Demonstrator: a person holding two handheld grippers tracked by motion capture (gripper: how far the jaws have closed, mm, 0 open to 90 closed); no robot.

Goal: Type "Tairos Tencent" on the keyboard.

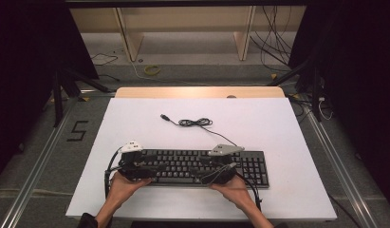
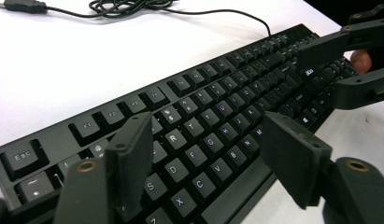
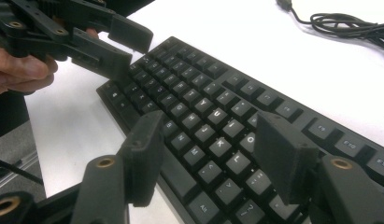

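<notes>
A black keyboard [image 1: 183, 164] lies flat on the white table top [image 1: 278, 123], near its front edge. My left gripper [image 1: 157, 167] hovers over the keyboard's left end, jaws wide open, with the letter keys [image 2: 206, 135] showing between them and nothing held. Over the middle of the keyboard [image 3: 199, 98] my right gripper [image 1: 197, 170] stands open too, jaws apart above the keys. The two grippers point toward each other: the right gripper [image 2: 320, 74] shows far off in the left gripper view, and the left gripper [image 3: 133, 51] in the right gripper view.
The keyboard's cable [image 1: 195, 122] lies coiled behind it and ends in a loose USB plug [image 1: 164, 116]. White surface stretches behind and to the right of the keyboard. Past the table's wooden back edge [image 1: 197, 91] are floor cables and stand legs.
</notes>
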